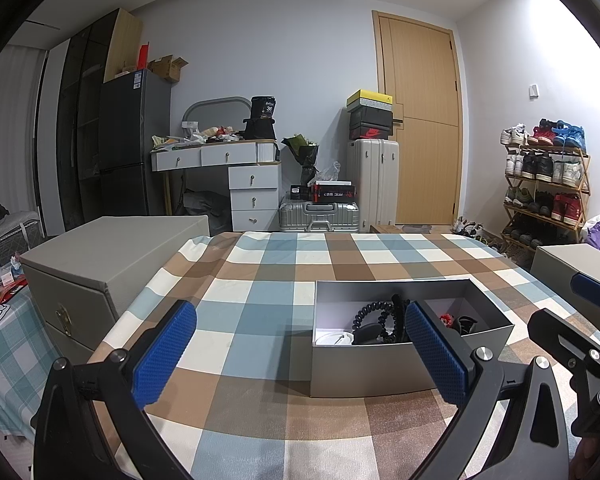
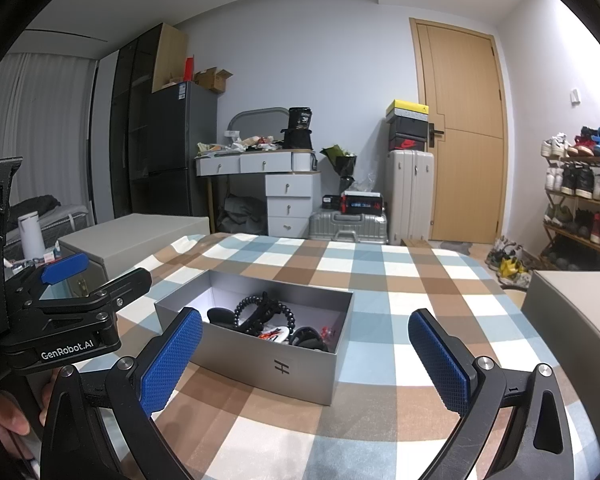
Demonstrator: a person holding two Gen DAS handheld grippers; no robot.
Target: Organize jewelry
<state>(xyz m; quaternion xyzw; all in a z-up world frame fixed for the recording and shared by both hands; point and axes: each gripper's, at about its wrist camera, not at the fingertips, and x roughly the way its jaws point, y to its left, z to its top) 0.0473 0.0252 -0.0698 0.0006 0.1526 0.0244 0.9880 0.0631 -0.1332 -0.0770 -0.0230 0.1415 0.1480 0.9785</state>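
Note:
An open grey box (image 1: pixel 380 368) (image 2: pixel 260 364) sits on the checked tablecloth (image 1: pixel 260 280) (image 2: pixel 380 280). It holds a black beaded bracelet (image 1: pixel 374 312) (image 2: pixel 256 304), black hair clips (image 2: pixel 306 336), a small red piece (image 1: pixel 445 317) (image 2: pixel 274 334) and a white item (image 1: pixel 334 338). My left gripper (image 1: pixel 300 344) is open and empty, just before the box's left front. My right gripper (image 2: pixel 306 360) is open and empty, in front of the box; it also shows at the right edge of the left wrist view (image 1: pixel 572 320).
A grey chest with a brass latch (image 1: pixel 100 276) (image 2: pixel 136 240) stands at the table's left edge. Another grey box (image 1: pixel 572 264) (image 2: pixel 576 308) stands at the right. Behind are a dresser (image 1: pixel 228 172), suitcases (image 1: pixel 372 180), a shoe rack (image 1: pixel 544 184) and a door (image 1: pixel 420 120).

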